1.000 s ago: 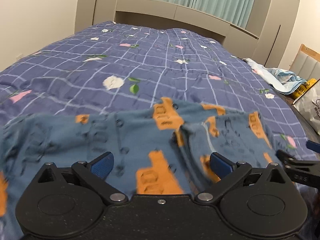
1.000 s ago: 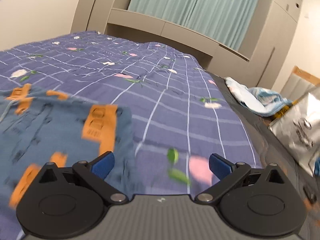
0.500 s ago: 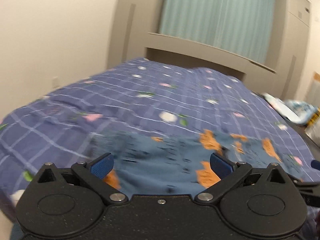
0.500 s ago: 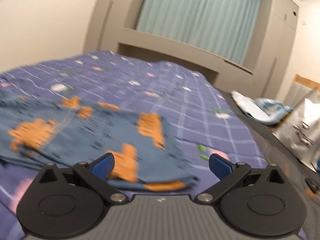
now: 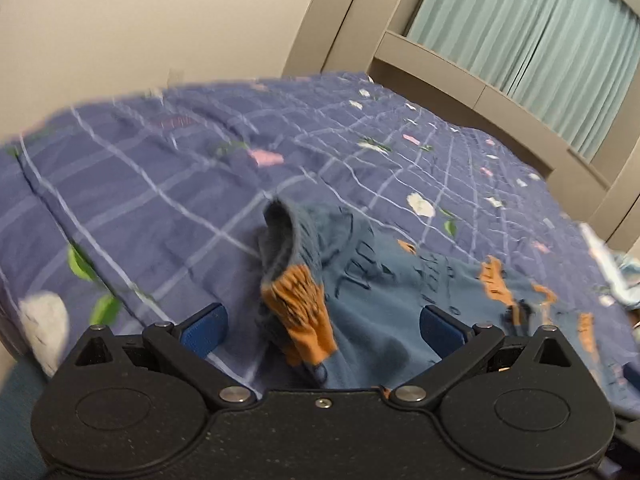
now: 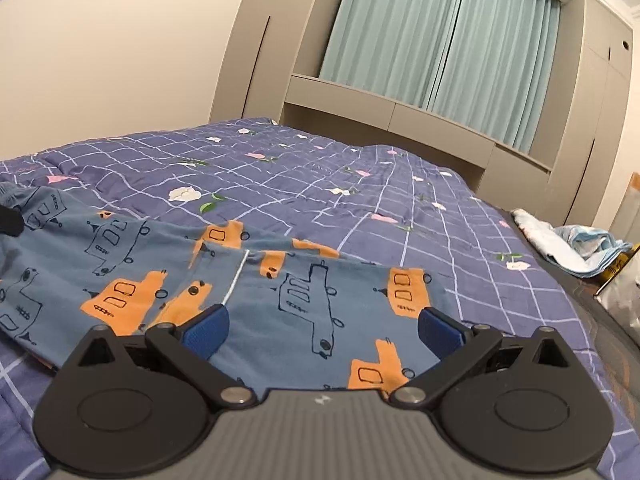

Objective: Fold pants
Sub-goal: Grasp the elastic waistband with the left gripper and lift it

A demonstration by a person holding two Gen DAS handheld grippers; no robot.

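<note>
Pants point(image 6: 280, 308) are lying flat near the bed's point(image 6: 360, 184) front edge, where a second ago they were bunched; both views have swung leftward. We are holding the left tongs point(image 5: 322, 322) wide, just closing over the raised waistband without touching it; the right tongs point(image 6: 322, 330) are hanging open, empty. Folding is barely beginning, we judge.

Blue patterned pants point(image 6: 304, 304) lie on the checked bed point(image 6: 360, 200).
</note>
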